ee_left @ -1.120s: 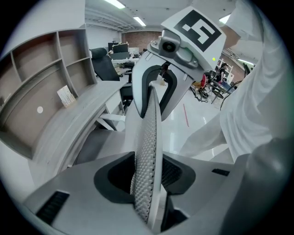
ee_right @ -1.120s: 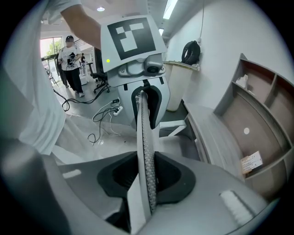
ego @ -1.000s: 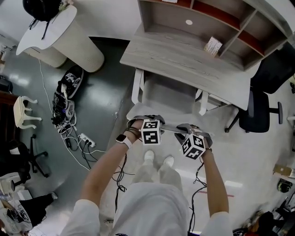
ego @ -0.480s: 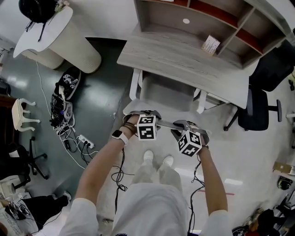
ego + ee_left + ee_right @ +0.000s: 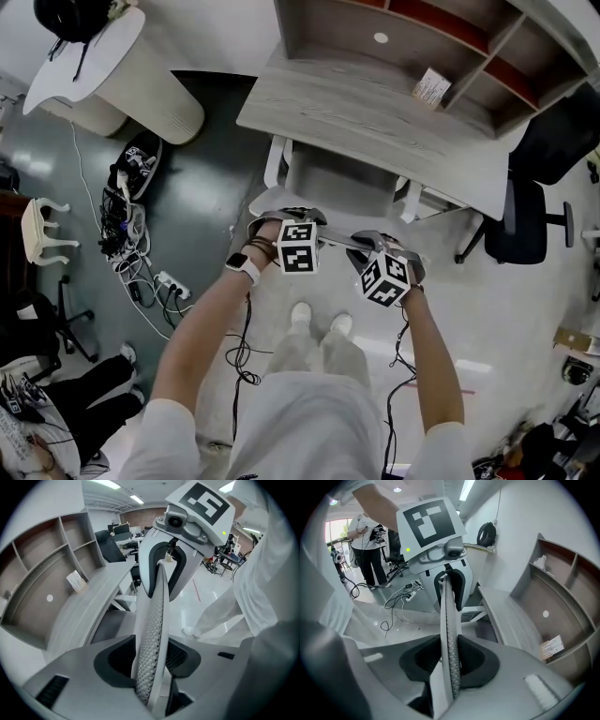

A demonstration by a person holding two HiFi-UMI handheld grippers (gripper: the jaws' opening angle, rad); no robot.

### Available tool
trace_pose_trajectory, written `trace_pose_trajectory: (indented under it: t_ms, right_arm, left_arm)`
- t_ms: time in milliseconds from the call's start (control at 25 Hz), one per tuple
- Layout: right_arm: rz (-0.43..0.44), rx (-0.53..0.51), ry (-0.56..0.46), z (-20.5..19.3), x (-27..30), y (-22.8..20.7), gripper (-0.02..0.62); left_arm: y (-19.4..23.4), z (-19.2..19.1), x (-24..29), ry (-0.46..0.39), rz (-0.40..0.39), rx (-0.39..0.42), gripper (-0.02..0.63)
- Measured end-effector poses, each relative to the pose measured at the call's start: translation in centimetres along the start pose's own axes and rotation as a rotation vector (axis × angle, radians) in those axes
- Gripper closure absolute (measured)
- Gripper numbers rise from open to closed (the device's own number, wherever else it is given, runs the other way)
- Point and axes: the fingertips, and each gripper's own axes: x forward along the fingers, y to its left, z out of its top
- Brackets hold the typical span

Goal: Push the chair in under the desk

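Two outstretched arms hold the left gripper (image 5: 291,221) and right gripper (image 5: 375,249), jaws pinching the chair (image 5: 339,184) backrest's top edge.

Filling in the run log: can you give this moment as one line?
left gripper: shut on chair back | right gripper: shut on chair back | chair seat: partly under desk | push: not finished

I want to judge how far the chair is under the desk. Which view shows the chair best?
The head view: the chair shows from above, its seat partly under the desk. Both gripper views show only its mesh backrest edge-on, clamped between the jaws.
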Motion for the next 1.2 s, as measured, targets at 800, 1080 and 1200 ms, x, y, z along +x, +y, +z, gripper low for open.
trace_pose_trajectory:
  t_ms: [800,1080,1200]
  right_arm:
    - [-0.077,0.004,0.001,1.3,2.2,-8.8,0.488]
    - [-0.096,-0.002,0.003,1.2,2.7,-11.8,0.488]
    - [-0.091,0.002,-0.004,1.6,2.9,-12.0,0.489]
  left_arm:
    - [10.4,-0.1,1.6,0.05,0.18,0.101,0.452]
    - [13.5,0.4,2.2,0.057,0.214,0.119,0.454]
    - [14.0,0.0,2.1,0.073,0.202,0.118,0.451]
